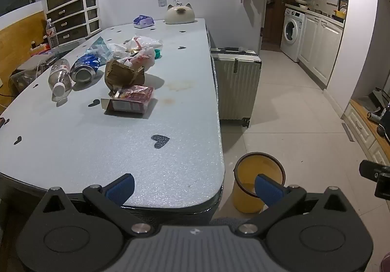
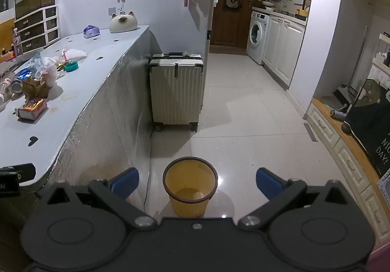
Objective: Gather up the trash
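Note:
Trash lies on the pale blue table [image 1: 121, 145]: a red box [image 1: 132, 99], a crumpled cardboard piece [image 1: 121, 74], a plastic bottle [image 1: 59, 79], a blue can [image 1: 85, 67] and plastic bags [image 1: 141, 52]. A yellow bin [image 1: 258, 181] stands on the floor by the table's near corner; it also shows in the right wrist view [image 2: 190, 186]. My left gripper [image 1: 195, 189] is open and empty over the table's near edge. My right gripper [image 2: 197, 183] is open and empty above the bin. The red box [image 2: 33, 107] shows at left there.
A white suitcase [image 1: 236, 84] stands against the table's far side [image 2: 176, 91]. A cat-shaped container [image 1: 180, 13] and a tissue pack [image 1: 143, 21] sit at the table's far end. Drawers [image 1: 73, 21] stand at back left. Kitchen cabinets and a washing machine [image 2: 258, 33] line the right.

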`<action>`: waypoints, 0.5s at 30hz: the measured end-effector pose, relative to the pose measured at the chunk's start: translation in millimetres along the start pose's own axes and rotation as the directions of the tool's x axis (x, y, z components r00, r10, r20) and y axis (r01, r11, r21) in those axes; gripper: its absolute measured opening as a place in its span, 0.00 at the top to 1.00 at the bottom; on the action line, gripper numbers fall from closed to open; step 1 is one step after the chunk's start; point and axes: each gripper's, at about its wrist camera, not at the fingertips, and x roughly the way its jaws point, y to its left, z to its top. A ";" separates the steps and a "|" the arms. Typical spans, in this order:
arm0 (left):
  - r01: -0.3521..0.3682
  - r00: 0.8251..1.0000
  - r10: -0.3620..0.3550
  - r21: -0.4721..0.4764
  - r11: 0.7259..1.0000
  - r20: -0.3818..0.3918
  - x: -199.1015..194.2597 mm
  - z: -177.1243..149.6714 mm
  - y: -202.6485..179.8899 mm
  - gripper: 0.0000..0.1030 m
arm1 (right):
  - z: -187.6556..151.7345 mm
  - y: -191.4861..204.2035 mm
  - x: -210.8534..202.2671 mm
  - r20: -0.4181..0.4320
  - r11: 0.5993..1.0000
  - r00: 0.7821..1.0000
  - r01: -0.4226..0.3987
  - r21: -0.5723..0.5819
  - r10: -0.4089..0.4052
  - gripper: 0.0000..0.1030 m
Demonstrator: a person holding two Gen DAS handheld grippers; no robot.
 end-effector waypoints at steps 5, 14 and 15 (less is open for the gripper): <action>0.006 1.000 -0.006 -0.003 1.000 -0.002 0.0 0.2 0.3 0.00 | 0.1 -0.7 -0.7 -0.001 1.000 1.000 -0.002 0.002 0.002 0.00; 0.002 1.000 -0.002 -0.001 1.000 -0.003 0.7 0.0 -0.2 0.00 | 0.3 -1.1 -1.4 0.000 1.000 1.000 0.000 0.000 0.000 0.00; 0.002 1.000 -0.002 -0.001 1.000 -0.003 1.0 0.1 -0.3 0.00 | 0.2 -1.2 -1.4 0.001 1.000 1.000 0.000 0.000 0.000 0.00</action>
